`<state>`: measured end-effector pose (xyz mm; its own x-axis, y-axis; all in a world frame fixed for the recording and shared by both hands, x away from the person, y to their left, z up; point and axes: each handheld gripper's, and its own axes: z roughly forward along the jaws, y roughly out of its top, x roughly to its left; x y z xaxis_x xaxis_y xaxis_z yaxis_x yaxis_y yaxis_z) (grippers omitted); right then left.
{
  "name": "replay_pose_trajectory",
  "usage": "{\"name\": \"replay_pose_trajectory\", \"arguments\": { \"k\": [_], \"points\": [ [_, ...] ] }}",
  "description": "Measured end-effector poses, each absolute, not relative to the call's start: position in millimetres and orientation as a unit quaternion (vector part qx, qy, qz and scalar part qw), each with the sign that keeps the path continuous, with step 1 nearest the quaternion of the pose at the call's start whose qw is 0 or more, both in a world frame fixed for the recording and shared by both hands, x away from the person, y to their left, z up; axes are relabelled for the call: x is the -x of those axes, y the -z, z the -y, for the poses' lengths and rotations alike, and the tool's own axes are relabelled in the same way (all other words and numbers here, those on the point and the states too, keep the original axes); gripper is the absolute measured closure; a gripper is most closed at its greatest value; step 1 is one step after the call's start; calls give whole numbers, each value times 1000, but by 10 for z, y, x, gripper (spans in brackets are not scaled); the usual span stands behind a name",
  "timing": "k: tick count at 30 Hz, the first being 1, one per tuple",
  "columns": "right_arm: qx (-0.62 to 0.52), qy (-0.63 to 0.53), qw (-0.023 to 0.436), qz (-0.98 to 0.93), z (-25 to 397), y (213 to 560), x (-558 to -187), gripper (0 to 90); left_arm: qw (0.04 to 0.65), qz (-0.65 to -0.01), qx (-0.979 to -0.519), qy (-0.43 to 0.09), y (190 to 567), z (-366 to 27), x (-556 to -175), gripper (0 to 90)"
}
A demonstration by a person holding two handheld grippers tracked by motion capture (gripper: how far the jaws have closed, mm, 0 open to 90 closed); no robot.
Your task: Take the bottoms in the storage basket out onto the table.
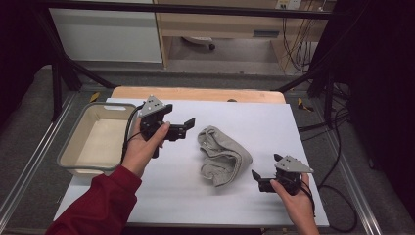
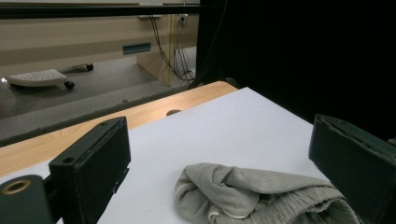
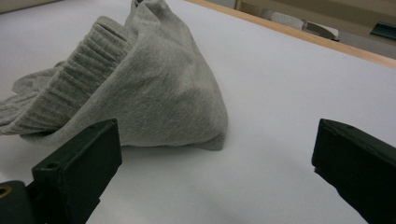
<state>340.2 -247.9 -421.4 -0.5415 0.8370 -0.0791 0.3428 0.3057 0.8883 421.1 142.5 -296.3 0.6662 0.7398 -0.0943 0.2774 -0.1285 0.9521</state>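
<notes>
White paper covers the surface (image 1: 195, 196) in the high view, with grey floor and a wooden cabinet far behind. A crumpled grey sweatshirt (image 1: 222, 155) lies in a heap between the two claws. The left claw (image 1: 187, 125) hangs in the air with its jaws spread and holds nothing; the sweatshirt is just past its tips and a bit lower. The right claw (image 1: 266, 171) sits low, jaws spread too and empty, and the sweatshirt is just beside its tips. An empty beige tub (image 1: 68, 147) sits behind the left claw, on the side away from the sweatshirt. The heap's long side runs from near the left claw to near the right claw, slanting across the surface.

From the left gripper view, the sweatshirt (image 2: 261, 196) lies low between the spread jaws, close in front, not touched yet. Its folds stretch off toward the jaw on the right of this view.

From the right gripper view, the sweatshirt (image 3: 140, 88) is ahead, nearer the jaw on the left. Its ribbed hem (image 3: 70, 88) faces this claw.

I think this is the reaching step, before any grab. Next, each claw should go down to an edge of the cloth and pinch it.
</notes>
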Motion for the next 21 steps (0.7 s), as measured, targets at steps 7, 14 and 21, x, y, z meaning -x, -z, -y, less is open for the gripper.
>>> {"name": "replay_pose_trajectory", "arguments": {
  "k": [7, 14, 21],
  "points": [
    [-389, -442, 279, -758, 2475, 4219, -3406, 19, 552, -357, -723, -212, 2948, -1562, -4222, 49],
    [-388, -443, 278, -759, 2472, 4221, -3406, 19, 551, -362, -720, -218, 2932, -1689, -4216, 47],
    [-388, -441, 278, -760, 2473, 4225, -3409, 18, 547, -367, -719, -220, 2945, -1795, -4205, 50]
  ]
}}
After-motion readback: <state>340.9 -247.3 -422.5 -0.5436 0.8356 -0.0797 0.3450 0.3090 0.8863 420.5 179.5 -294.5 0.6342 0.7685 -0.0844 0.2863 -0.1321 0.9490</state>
